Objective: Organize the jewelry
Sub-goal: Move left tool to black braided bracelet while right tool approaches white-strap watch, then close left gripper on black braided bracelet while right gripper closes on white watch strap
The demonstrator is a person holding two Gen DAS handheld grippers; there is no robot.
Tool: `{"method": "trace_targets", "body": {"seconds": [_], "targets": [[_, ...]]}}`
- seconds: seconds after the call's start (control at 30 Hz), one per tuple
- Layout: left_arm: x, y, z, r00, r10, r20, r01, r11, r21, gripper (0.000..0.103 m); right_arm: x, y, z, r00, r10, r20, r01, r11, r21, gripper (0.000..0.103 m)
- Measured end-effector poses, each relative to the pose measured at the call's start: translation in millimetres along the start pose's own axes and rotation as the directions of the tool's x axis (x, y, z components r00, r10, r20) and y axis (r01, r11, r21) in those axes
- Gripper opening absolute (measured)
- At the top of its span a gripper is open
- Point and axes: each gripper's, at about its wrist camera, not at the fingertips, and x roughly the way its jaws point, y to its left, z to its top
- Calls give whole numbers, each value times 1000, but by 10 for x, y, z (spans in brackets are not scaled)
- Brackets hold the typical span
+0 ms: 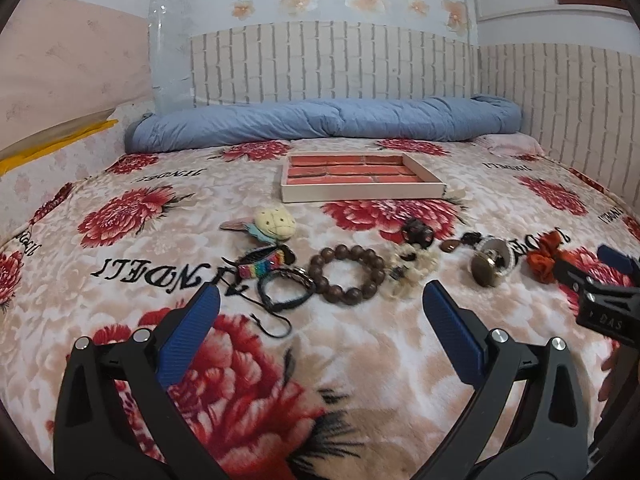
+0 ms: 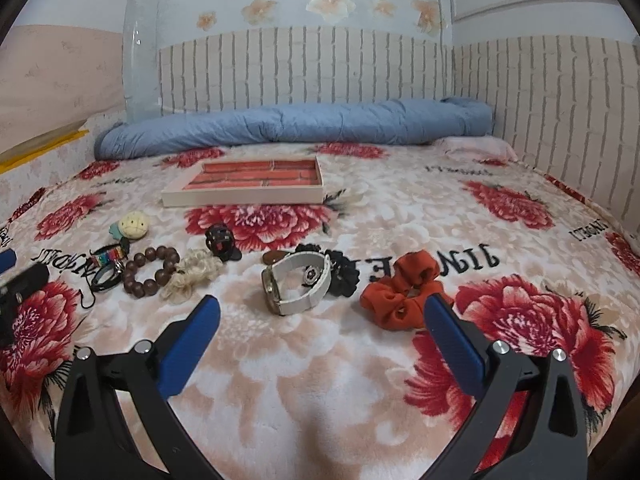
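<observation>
A shallow tray with a red brick-pattern lining [image 1: 362, 193] [image 2: 240, 198] lies on the floral bed. A row of jewelry lies in front of it: a brown bead bracelet [image 1: 346, 279] [image 2: 149, 271], a rainbow band [image 1: 262, 266] [image 2: 107, 257], a black cord bracelet [image 1: 286, 286], a cream scrunchie [image 1: 412, 268] [image 2: 192, 274], a white-strap watch [image 2: 298, 283] [image 1: 490, 265], an orange scrunchie [image 2: 402, 298] [image 1: 544, 258], a black clip [image 2: 218, 240] [image 1: 418, 234]. My left gripper [image 1: 320, 300] is open, short of the bead bracelet. My right gripper [image 2: 322, 308] is open, short of the watch.
A cream and teal plush charm [image 1: 274, 222] [image 2: 134, 227] lies left of the row. A rolled blue quilt [image 1: 320, 122] lies along the brick-pattern wall behind the tray. A black flower piece [image 2: 344, 270] lies behind the watch.
</observation>
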Motion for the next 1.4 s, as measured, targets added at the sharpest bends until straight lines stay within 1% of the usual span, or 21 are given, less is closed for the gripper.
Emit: {"method": "trace_targets", "body": {"seconds": [0.07,0.17,0.27,0.4,0.47,0.57,0.73,0.83,0.87,0.9,0.93,0.97,1.0,1.03,1.13,1.17,1.2,1.27,1.33,1.4], "targets": [[63,65,49,1000,7,-12,-7,1000,-14,98,65,-5,9,1000,-5,-16,5,1000,-3,99],[165,132,114,999,36,-25,-37,999,-17,98,170,-11,72,999,-7,-32,6,1000,-7,99],[301,178,177,998,49,-43,-49,999,-14,98,279,23,158,999,-24,-39,23,999,-25,99],[464,200,238,996,62,-68,-62,998,0,98,387,106,234,999,-29,-45,27,998,-54,99],[541,219,265,994,56,-91,-57,998,-3,98,457,156,257,998,-29,-51,26,997,-75,99],[682,259,313,991,53,-123,-57,998,-27,98,569,181,287,997,-20,-72,15,997,-78,99],[773,200,369,992,39,-117,-41,999,-13,98,683,169,336,997,5,-82,-10,998,-62,99],[820,148,382,993,30,-112,-30,1000,-2,95,741,182,358,996,18,-89,-24,998,-63,98],[850,124,380,993,19,-117,-19,1000,0,94,766,185,363,996,18,-89,-23,998,-64,94],[867,114,379,993,12,-121,-12,1000,0,94,791,184,366,996,22,-91,-28,998,-62,84],[894,107,378,992,6,-125,-6,1000,-1,92,821,186,367,995,28,-98,-34,998,-59,78],[922,104,377,992,3,-129,-4,1000,-3,89,873,183,367,993,35,-114,-41,998,-55,65],[961,100,376,991,-1,-137,0,1000,-5,87,921,181,363,991,41,-129,-48,998,-51,58],[1000,100,373,989,-6,-148,4,1000,-9,84,980,176,353,987,47,-150,-54,998,-43,56],[1060,115,341,988,2,-157,-4,1000,-12,84,1068,151,317,984,38,-174,-45,998,-33,47],[1078,121,328,987,6,-161,-8,1000,-12,84,1095,144,298,983,23,-182,-31,999,-38,43],[1106,137,304,985,8,-173,-11,1000,-15,83,1120,137,285,982,12,-191,-21,999,-43,41],[1160,172,257,980,7,-199,-13,1000,-29,80,1174,99,257,977,7,-211,-15,999,-34,37],[1232,193,198,973,4,-229,-13,999,-36,78,1188,59,237,976,-8,-219,3,1000,-26,35],[1292,214,159,967,-10,-253,-2,999,-50,73,1211,33,222,974,-18,-224,14,1000,-21,35]]}}
